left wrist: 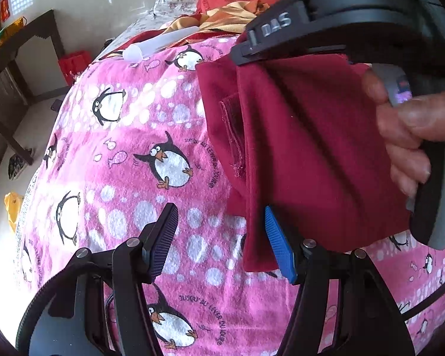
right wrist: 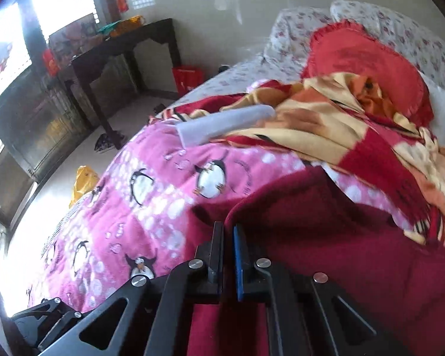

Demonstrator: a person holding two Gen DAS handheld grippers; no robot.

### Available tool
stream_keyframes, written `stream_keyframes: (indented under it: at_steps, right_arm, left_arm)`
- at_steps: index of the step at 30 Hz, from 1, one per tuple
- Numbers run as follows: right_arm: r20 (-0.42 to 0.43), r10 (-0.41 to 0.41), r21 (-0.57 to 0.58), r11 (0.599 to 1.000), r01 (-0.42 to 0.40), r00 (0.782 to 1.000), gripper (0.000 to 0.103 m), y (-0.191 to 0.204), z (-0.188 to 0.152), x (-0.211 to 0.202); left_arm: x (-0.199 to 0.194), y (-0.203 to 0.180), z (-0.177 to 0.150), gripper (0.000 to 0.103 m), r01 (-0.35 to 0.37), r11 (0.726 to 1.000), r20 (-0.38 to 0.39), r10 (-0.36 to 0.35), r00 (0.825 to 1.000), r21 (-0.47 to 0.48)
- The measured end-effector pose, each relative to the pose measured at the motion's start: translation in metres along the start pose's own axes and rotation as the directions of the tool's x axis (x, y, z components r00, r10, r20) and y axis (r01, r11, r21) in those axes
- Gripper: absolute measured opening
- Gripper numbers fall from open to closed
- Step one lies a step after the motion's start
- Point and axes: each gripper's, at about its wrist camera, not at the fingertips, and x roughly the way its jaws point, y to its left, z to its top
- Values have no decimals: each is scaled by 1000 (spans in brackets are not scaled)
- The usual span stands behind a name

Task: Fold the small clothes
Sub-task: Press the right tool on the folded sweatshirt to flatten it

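Maroon knit garment (left wrist: 311,148) lies on the pink penguin-print blanket (left wrist: 118,124), one edge pinched in the closed right gripper (right wrist: 228,231). Left gripper (left wrist: 219,237) stands open, empty, beside its near hem. Mid-fold, likely; next, carry the edge across squarely.

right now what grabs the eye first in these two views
The pink penguin blanket fills most of both views. On it, towards the right, lies a dark red garment, its far corner pinched by the right gripper; the left gripper hovers open at its near edge.
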Motion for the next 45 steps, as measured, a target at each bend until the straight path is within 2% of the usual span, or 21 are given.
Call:
stream_keyframes:
  at_steps: [4,10,15,23,24,27,30,35,39,41,42,45]
  right_arm:
    - [-22,-2,11,1000,3,1000,5,-1,-5,14]
    - [17,51,52,997,-52,999,6,-11,-7,-9]
    - [44,63,32,997,-64,997,7,-10,-13,-29]
    - [40,76,49,996,-78,996,9,-11,-14,-20]
    - [37,83,52,995,-84,996,11,-11,-14,-17]
    - [-15,113,65,992,-112,993,37,-11,-15,3]
    - [-8,91,37,995,-91,996,38,-5,-16,2]
    - [70,82,48,995,-85,994,38,-8,-17,-31]
    - [80,81,58,995,-86,993,47,-13,-15,-46]
    - [61,77,56,995,-80,995,48,-11,-11,-43]
    - [46,67,51,996,-70,997,51,-8,-9,-39]
    - [-2,45,21,999,-45,999,68,3,-4,-20]
  left_arm:
    - [2,3,1,60,6,1000,-5,-6,1000,-6]
    - [3,0,0,61,-6,1000,-3,6,1000,9]
    - [2,-4,-3,61,-22,1000,7,22,1000,16]
    - [1,-6,-4,61,-26,999,10,26,1000,18]
    - [1,-6,-4,61,-28,999,10,28,1000,19]
    - [1,-7,-4,61,-31,999,10,31,999,19]
    - [1,-7,-4,61,-32,999,8,32,999,17]
    - [-3,-6,-4,61,-31,999,16,31,999,22]
    - [-11,1,-5,61,-14,1000,30,14,999,3]
    - [-13,3,-6,61,-6,1000,29,7,1000,-3]
    - [-13,4,-7,61,-7,1000,25,7,1000,-4]
    - [-12,4,-9,61,-6,1000,17,6,1000,-6]
